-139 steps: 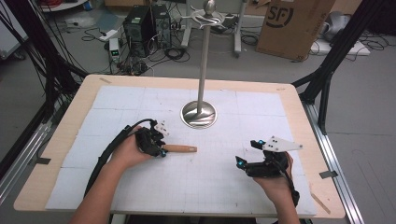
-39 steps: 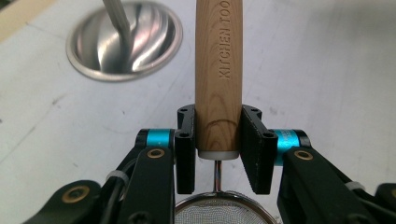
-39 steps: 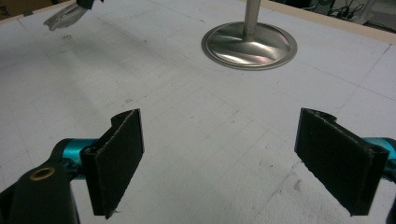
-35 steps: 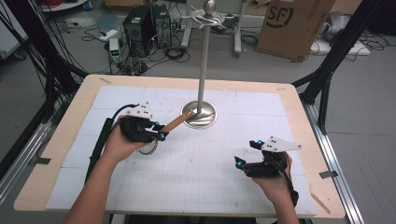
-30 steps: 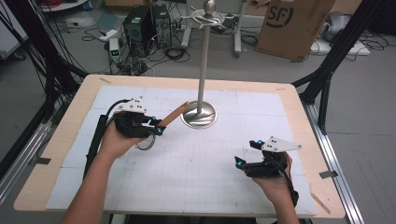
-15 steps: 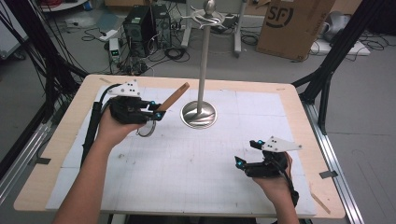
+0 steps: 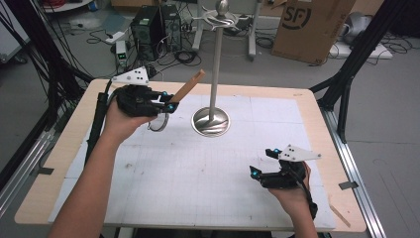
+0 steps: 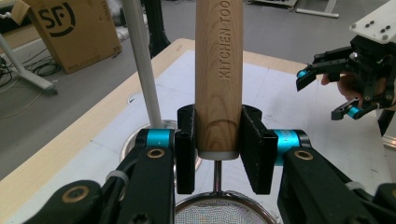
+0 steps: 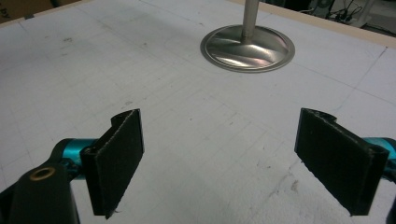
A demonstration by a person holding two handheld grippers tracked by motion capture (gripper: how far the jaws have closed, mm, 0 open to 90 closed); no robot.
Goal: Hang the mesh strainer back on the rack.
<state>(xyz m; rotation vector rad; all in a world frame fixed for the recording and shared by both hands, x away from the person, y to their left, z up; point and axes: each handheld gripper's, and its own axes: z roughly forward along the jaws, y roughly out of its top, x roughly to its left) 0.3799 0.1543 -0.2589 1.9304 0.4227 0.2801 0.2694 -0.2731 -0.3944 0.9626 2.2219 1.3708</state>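
Note:
A small sieve with a wooden handle (image 7: 188,85) is held in the air over the table's far left. My left gripper (image 7: 168,105) is shut on the handle (image 8: 218,70) near its lower end, and the handle slants up toward the stand. The mesh bowl (image 8: 219,212) hangs just below the jaws. A metal stand (image 7: 216,64) with a round base (image 7: 210,121) and hooks on top (image 7: 220,17) rises right of the sieve. My right gripper (image 7: 261,162) rests open near the front right with nothing between its pads (image 9: 116,158); it also appears as the right gripper (image 8: 322,95) in the left gripper view.
A white gridded mat (image 7: 198,173) covers the wooden table (image 7: 346,218). The stand's base (image 9: 247,46) lies ahead of the right gripper. Beyond the far edge are a cardboard box (image 7: 312,25), a black computer case (image 7: 148,25) and cables on the floor.
My left gripper has lifted the sieve off the mat and carried it up and toward the far left, the handle now tilted up toward the stand. The right gripper has stayed put.

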